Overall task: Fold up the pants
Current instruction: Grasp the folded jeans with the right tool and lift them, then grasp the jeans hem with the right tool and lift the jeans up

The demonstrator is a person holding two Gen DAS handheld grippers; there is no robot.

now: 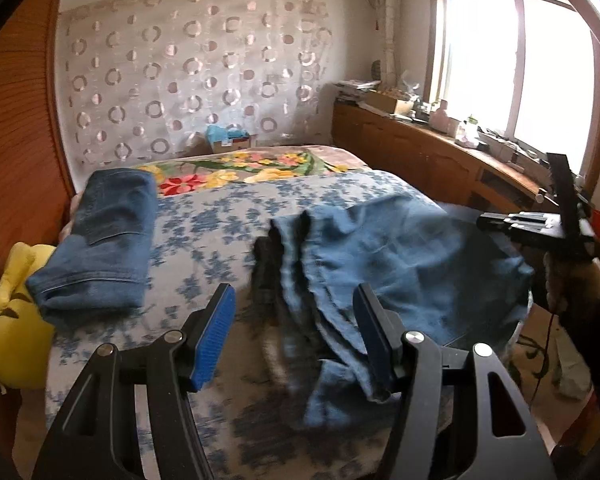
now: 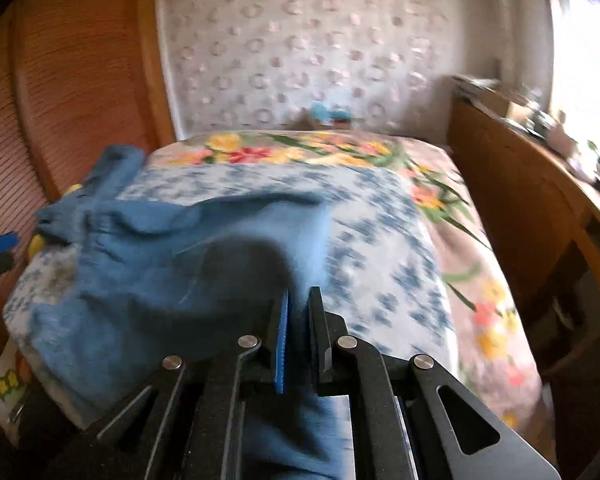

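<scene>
A crumpled pair of soft blue denim pants [image 1: 380, 264] lies across the near half of a bed covered by a blue-and-white floral sheet [image 1: 220, 216]. The right gripper [image 2: 299, 320] is clamped on an edge of the denim; the left gripper [image 1: 296, 320] hovers with jaws apart, empty, above the bunched folds. Denim looks limp yet weighty — likely to sag and drag, so the thick seams or waistband seem the surest holds. A second, darker pair of jeans [image 1: 100, 240] lies neatly folded at the far left.

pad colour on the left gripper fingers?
Blue ribbed pads on black fingers; clearest in the left wrist view.
</scene>
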